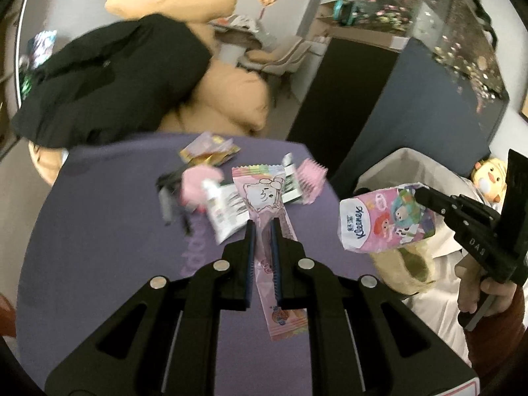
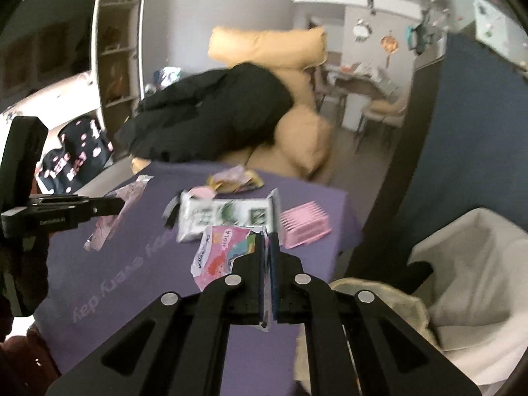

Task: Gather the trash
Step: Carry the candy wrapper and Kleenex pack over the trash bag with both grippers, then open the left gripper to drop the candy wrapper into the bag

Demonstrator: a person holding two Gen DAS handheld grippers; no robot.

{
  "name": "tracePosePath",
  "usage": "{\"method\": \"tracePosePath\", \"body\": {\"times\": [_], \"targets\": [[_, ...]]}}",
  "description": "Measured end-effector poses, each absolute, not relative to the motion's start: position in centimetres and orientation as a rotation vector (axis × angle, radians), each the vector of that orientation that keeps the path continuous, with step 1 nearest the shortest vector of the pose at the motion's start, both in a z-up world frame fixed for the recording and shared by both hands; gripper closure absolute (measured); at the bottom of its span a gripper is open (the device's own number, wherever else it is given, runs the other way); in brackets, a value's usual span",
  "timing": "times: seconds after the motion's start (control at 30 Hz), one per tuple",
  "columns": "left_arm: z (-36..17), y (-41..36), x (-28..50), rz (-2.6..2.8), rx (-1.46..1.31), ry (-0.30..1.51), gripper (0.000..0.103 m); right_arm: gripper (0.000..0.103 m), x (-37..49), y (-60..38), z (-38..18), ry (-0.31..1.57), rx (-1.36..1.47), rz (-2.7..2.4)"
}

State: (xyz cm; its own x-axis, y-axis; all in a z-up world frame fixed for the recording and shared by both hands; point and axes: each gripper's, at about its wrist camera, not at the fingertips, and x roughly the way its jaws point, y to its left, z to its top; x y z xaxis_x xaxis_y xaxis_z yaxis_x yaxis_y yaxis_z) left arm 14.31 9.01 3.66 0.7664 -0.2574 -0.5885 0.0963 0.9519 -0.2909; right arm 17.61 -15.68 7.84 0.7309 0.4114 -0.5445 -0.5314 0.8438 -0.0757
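light: dim, even indoor | blur: motion smear throughout | edges: fisheye bending, dark corners

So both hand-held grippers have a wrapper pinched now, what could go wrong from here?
1. The left hand-held gripper pinches the long pink wrapper at one narrow spot; the dangling ends could slip free.
2. The right hand-held gripper grips only an edge of the Kleenex pack, which may drop short of the white-lined bin.
3. The green-and-white packet and pink comb lie close and could be swept off.
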Motion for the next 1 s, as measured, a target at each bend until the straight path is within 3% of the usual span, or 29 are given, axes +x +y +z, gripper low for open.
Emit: {"method": "tracePosePath", "body": {"times": [0.63, 1.0], "targets": [[7.0, -6.1, 19.1, -0.393, -0.089, 0.613, 0.095, 0.098, 17.4, -30.2, 9.7, 0.451, -0.153, 0.253], [1.4, -16.1, 23.4, -0.643, -0.109, 0.777, 0.095, 0.098, 17.6, -38.1, 7.4, 0.477, -0.068, 0.114]]}}
